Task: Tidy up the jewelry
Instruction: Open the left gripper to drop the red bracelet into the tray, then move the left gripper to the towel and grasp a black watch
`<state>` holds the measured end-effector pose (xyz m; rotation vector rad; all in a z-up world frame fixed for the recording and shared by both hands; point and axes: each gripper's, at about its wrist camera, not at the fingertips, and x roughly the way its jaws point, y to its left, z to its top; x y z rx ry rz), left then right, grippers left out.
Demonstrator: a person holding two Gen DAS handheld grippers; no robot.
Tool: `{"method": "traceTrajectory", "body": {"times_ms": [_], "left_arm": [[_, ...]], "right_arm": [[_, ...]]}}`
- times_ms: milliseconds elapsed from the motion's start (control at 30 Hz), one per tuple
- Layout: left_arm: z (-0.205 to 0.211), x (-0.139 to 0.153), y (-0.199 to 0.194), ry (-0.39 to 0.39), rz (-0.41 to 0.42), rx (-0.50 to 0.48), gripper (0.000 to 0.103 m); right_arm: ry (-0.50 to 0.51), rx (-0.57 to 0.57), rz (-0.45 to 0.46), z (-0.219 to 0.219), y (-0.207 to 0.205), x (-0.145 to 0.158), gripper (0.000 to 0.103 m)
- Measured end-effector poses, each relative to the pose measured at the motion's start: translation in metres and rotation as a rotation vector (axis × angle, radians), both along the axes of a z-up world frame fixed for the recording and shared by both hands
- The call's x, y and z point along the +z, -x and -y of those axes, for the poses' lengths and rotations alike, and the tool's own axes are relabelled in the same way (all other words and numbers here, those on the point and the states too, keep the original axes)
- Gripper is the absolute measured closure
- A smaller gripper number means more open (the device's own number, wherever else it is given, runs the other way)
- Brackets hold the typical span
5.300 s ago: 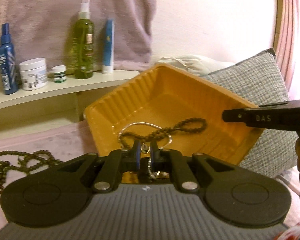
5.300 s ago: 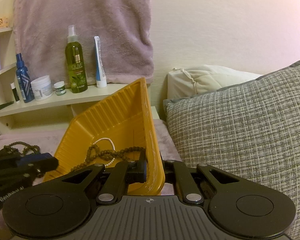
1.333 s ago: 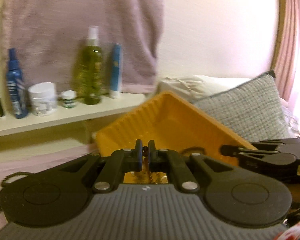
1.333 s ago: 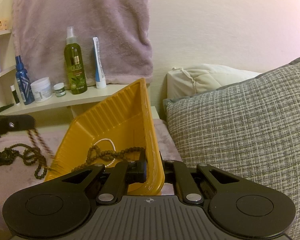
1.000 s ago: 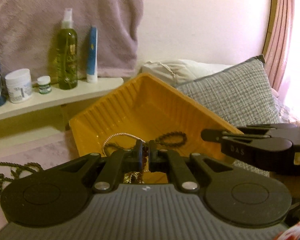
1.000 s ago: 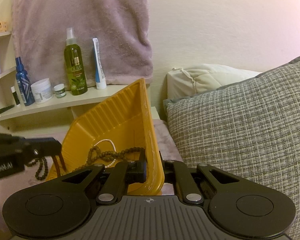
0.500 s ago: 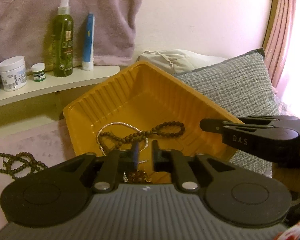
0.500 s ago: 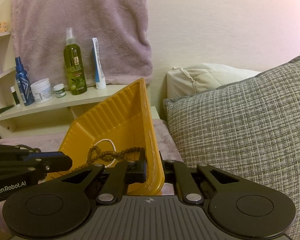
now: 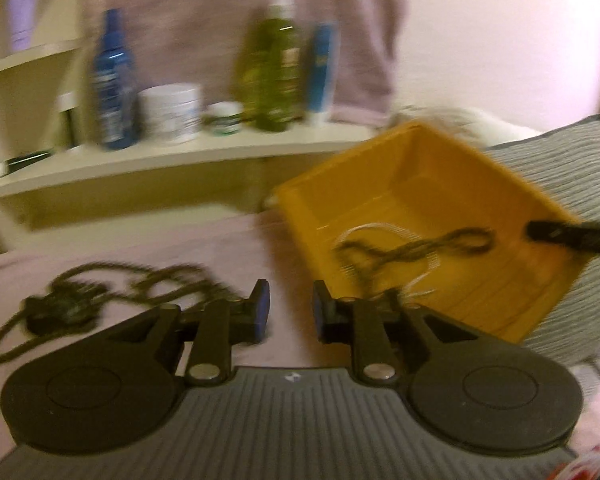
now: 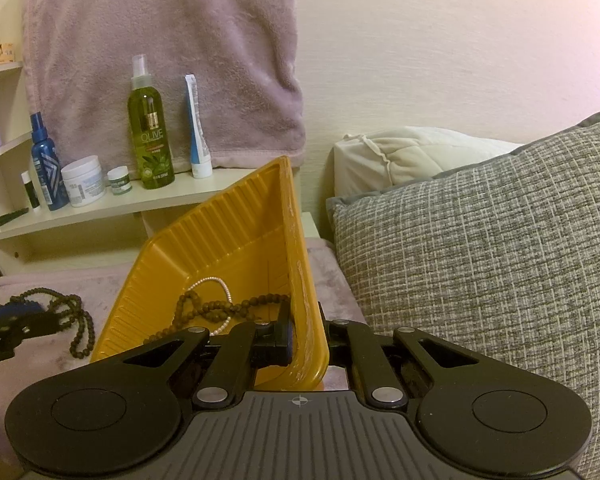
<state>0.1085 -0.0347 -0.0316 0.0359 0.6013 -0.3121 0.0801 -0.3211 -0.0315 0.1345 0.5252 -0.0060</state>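
A yellow tray [image 9: 416, 148] leans tilted against a grey cushion. In it lie a brown bead strand [image 9: 420, 246] and a white pearl strand [image 10: 216, 280]. My right gripper [image 10: 306, 336] is shut on the yellow tray's [image 10: 294, 240] near wall and holds it tilted; its tip [image 9: 536, 231] shows at the tray's right side. My left gripper [image 9: 288, 312] hovers over the pink cover left of the tray, jaws opening, nothing between them. A dark bead necklace [image 9: 100, 296] lies just left of it on the cover. The left wrist view is blurred.
A shelf [image 10: 140, 204] behind holds a blue bottle [image 10: 46, 168], a white jar [image 10: 82, 180], a green spray bottle [image 10: 150, 136] and a tube [image 10: 196, 136]. A mauve towel [image 10: 160, 40] hangs above. The grey cushion [image 10: 480, 260] and a white pillow [image 10: 400, 152] fill the right side.
My left gripper let go of a beaded piece over the tray, opened, and swung left and down over the pink cover, towards the dark necklace. The right gripper and tray stayed put.
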Motion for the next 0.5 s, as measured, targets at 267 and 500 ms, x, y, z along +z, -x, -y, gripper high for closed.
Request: {"method": "traceTrajectory", "body": {"times_ms": [267,500], "left_arm": [[-0.059,-0.021,0.008,-0.071,-0.011,0.173,0.081],[-0.104,-0.027,0.005,-0.123,0.008,0.292,0.076]], "right_arm": [[0.009,-0.001,-0.005,-0.001,0.001,-0.002,0.096],[0.016,-0.001,-0.009,0.0,-0.001,-0.003,0.096]]}}
